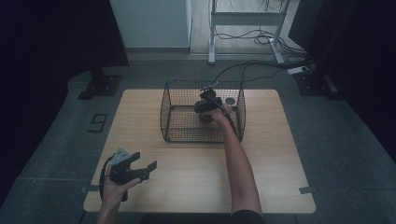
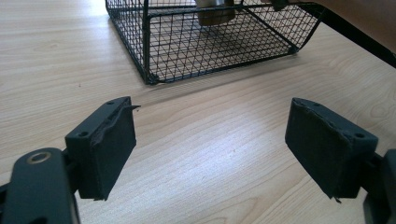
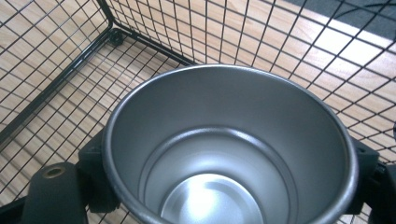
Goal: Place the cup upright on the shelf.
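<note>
Right gripper (image 1: 205, 112), held in the person's right hand, reaches down into a black wire basket (image 1: 170, 116) standing at the far middle of a pale wooden table (image 1: 280, 177). Its two black jaws are clamped on the outside of a metal cup (image 3: 233, 154), one pad against each flank. The right gripper view looks straight down into the cup's open mouth: upright, round-rimmed, with a brushed grey interior and a bright, bare bottom. Basket mesh (image 3: 56, 60) lies below and around the cup, with the table's wood grain visible through it. From the high view the cup sits toward the right half of the basket; whether its base rests on the mesh floor cannot be told.

Left gripper (image 1: 140, 169), held in the left hand near the table's front left corner, is well apart from the basket. Its jaws stand wide apart with nothing between them, and its pads (image 2: 112, 149) hover over bare wood. The left gripper view faces the basket's near corner (image 2: 149, 79), beyond which the cup's lower part (image 2: 215, 16) is seen through the wires.
</note>
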`<action>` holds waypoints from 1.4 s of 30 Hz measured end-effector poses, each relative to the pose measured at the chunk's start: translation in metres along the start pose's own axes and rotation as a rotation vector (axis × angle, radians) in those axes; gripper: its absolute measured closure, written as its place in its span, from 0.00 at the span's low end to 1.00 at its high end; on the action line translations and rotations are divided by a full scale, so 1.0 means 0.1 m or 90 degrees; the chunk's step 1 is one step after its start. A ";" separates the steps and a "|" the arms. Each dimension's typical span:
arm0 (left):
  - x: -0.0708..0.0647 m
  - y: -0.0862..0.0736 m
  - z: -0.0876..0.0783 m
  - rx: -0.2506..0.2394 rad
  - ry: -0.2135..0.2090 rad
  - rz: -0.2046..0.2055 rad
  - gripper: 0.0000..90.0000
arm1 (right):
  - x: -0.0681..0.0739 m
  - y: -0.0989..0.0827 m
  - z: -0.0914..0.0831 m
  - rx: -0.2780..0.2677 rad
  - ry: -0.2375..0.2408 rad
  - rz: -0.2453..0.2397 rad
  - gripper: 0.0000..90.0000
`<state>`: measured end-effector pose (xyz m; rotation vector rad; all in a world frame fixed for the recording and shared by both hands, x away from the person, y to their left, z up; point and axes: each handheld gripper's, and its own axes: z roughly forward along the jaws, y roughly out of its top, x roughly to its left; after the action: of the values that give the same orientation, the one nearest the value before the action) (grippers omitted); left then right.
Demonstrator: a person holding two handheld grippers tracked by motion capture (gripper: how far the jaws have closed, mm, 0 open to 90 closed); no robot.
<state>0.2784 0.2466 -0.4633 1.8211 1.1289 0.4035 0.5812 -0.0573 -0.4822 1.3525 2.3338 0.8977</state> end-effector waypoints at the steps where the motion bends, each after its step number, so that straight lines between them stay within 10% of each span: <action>1: 0.00 0.00 0.00 0.000 0.000 0.000 0.18 | -0.01 0.00 -0.01 0.003 0.002 0.002 0.20; 23: 0.00 0.01 -0.02 -0.002 0.000 0.001 0.18 | -0.08 -0.09 -0.11 0.075 -0.008 -0.036 0.15; 42: -0.01 0.01 0.01 0.002 0.000 0.004 0.18 | -0.02 0.01 -0.48 -0.058 -0.005 -0.019 0.08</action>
<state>0.2789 0.2456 -0.4632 1.8270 1.1248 0.4052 0.5575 -0.0764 -0.4453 1.2803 2.2724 0.9760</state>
